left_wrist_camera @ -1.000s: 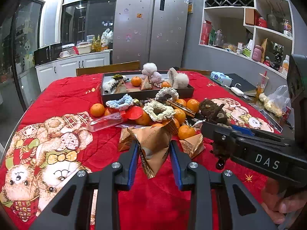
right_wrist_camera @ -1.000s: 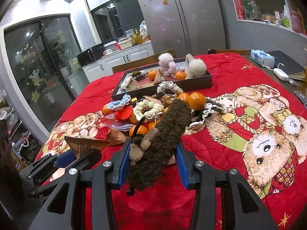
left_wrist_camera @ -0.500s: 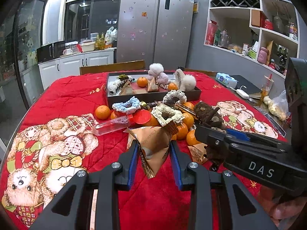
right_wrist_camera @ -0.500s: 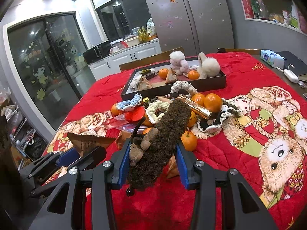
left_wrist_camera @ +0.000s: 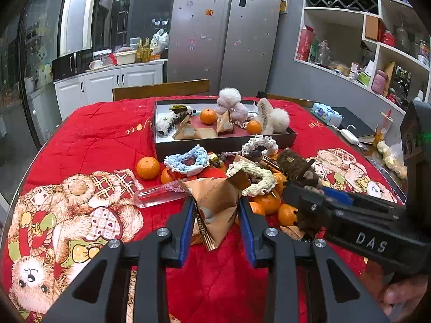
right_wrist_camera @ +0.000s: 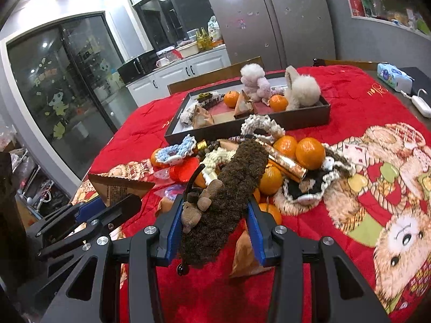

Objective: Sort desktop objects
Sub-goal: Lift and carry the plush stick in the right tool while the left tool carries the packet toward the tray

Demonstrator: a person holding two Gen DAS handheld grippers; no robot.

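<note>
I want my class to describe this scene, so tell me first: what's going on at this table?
A person is sorting a pile of things on a red blanket with two handheld grippers. The left gripper is shut on a brown paper packet; the right gripper is shut on a dark fuzzy plush. Both are held above the pile of oranges and crocheted rings. Beyond it, a dark tray already holds packets, oranges and fluffy toys.

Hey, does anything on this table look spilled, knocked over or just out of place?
Yes. A clear bottle lies on its side on the red cloth, beside a jumbled heap of oranges, crocheted rings and wrappers outside the dark tray. Nothing looks spilled or broken.
</note>
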